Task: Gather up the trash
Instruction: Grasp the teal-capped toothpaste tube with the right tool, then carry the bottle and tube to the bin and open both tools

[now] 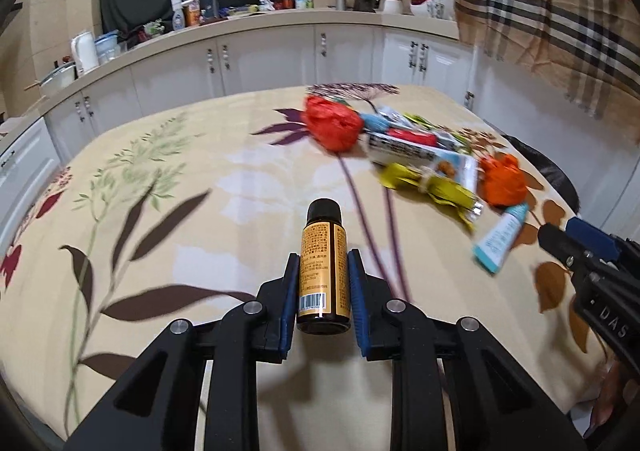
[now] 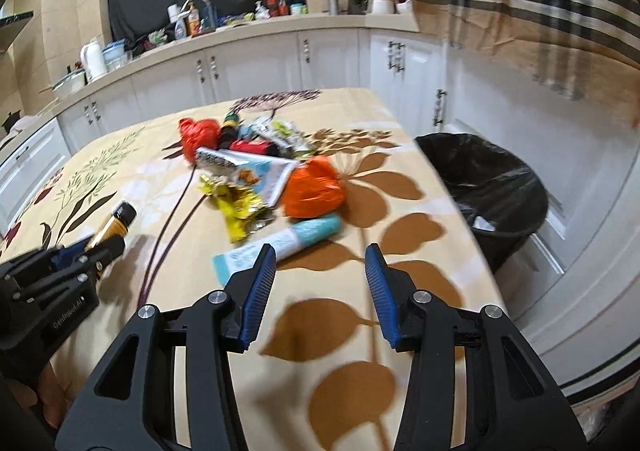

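Observation:
My left gripper (image 1: 323, 263) is shut on a small brown bottle (image 1: 323, 267) with an orange label and black cap, held just above the flowered tablecloth (image 1: 160, 211); the bottle also shows in the right wrist view (image 2: 116, 225). My right gripper (image 2: 321, 257) is open and empty, just short of a white and teal tube (image 2: 280, 245). Behind the tube lies a trash pile: an orange bag (image 2: 314, 187), yellow wrapper (image 2: 236, 205), red bag (image 2: 198, 135) and printed packets (image 2: 248, 167). A black-lined trash bin (image 2: 488, 187) stands off the table's right edge.
White kitchen cabinets (image 1: 260, 63) and a cluttered counter (image 1: 192, 15) run behind the table. A plaid cloth (image 1: 552, 3) hangs at the upper right. The table edge (image 2: 460, 211) drops beside the bin. The right gripper's body (image 1: 592, 279) shows at the right of the left wrist view.

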